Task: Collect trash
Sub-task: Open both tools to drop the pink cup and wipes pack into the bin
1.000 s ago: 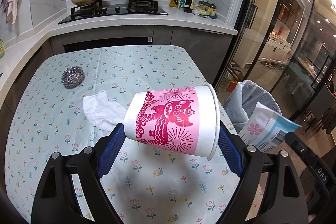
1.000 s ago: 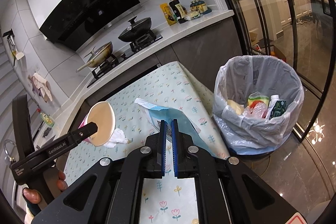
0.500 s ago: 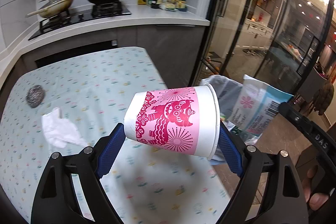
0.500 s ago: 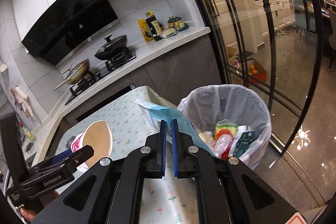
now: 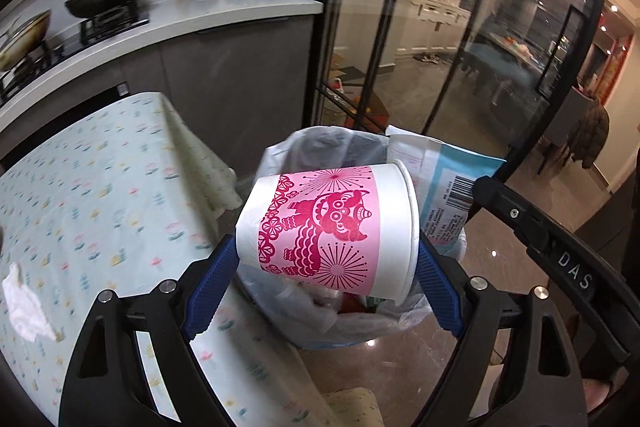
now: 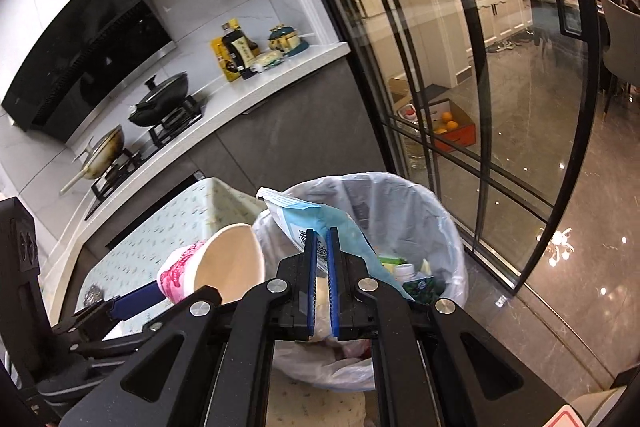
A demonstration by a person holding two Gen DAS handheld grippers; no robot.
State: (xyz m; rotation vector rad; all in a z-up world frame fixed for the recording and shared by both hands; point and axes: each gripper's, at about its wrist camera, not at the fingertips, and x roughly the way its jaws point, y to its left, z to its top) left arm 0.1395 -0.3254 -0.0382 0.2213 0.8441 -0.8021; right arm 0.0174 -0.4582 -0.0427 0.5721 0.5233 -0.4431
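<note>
the left tool (image 5: pixel 328 259) is clamping a pink-and-white paper cup (image 5: pixel 328 227) across its length, one blue pad pressing on the base and the other on the rim, so its pads are standing wide apart only because the cup is filling the gap. the cup is lying on its side, its long axis running roughly level from pad to pad, base toward the worktop (image 5: pixel 100 187) and open mouth toward the right tool; the right wrist view is showing the empty cream inside of that mouth. gripped end to end like this, the cup is probably being kept from crushing, and it is hanging above the near edge of the lined trash bin (image 5: pixel 288 155), so letting go should drop it inside. the right tool (image 6: pixel 322 267) is pinching a blue-and-white plastic packet (image 6: pixel 320 219) with its pads drawn together on the thin film; the packet is sticking up and forward out of the pads, its long axis pointing away toward the far rim of the bin, its free end over the opening. both pieces seem to be held over the bin for release. a crumpled white tissue (image 5: pixel 24 303) is lying on the flowered cloth of the worktop, not yet collected, and other litter is already sitting in the bin liner.
</note>
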